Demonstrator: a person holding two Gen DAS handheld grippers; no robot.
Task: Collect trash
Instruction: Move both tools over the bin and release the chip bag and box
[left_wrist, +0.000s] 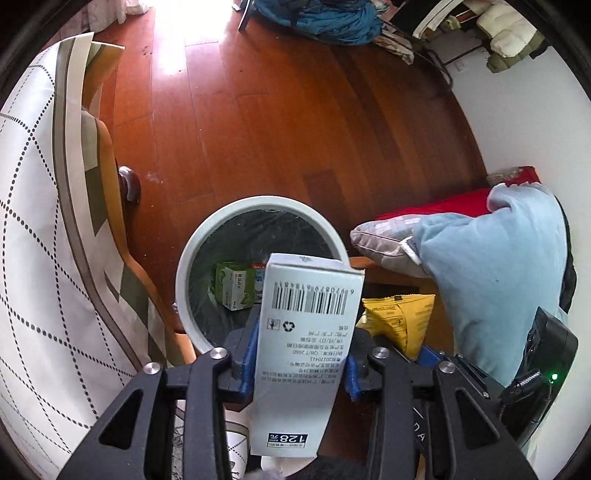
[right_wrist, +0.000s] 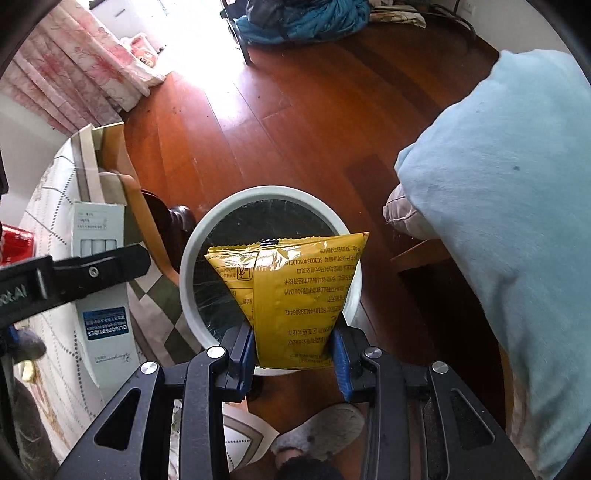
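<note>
Right now the left gripper (left_wrist: 301, 365) points steeply down with a tall white box (left_wrist: 306, 314) standing between its blue pads (left_wrist: 248, 354). The box's barcode side faces the camera and a price label sits at its near end. The pads lie close along both sides of the box, but I cannot tell whether they press on it or have let go. The far end of the box hangs over the near rim of a round white trash bin (left_wrist: 184, 280) lined with a black bag. A green carton (left_wrist: 236, 284) lies at the bottom of the bin.

The right gripper (right_wrist: 295, 350) is clenched on a yellow snack packet (right_wrist: 295, 288), which it grasps by its near end. The packet fans out above the mouth of the bin, covering its near right part. From the left wrist view the same packet shows just right of the box.

The bin stands on a reddish wooden floor (left_wrist: 258, 129). To its left hangs a dotted, checked tablecloth (left_wrist: 37, 221). To its right a light blue blanket (left_wrist: 498, 277) lies draped over a grey cushion (left_wrist: 388, 240). A grey slipper (right_wrist: 321, 428) shows at the near edge, and a heap of blue fabric (left_wrist: 325, 18) lies at the far side.
</note>
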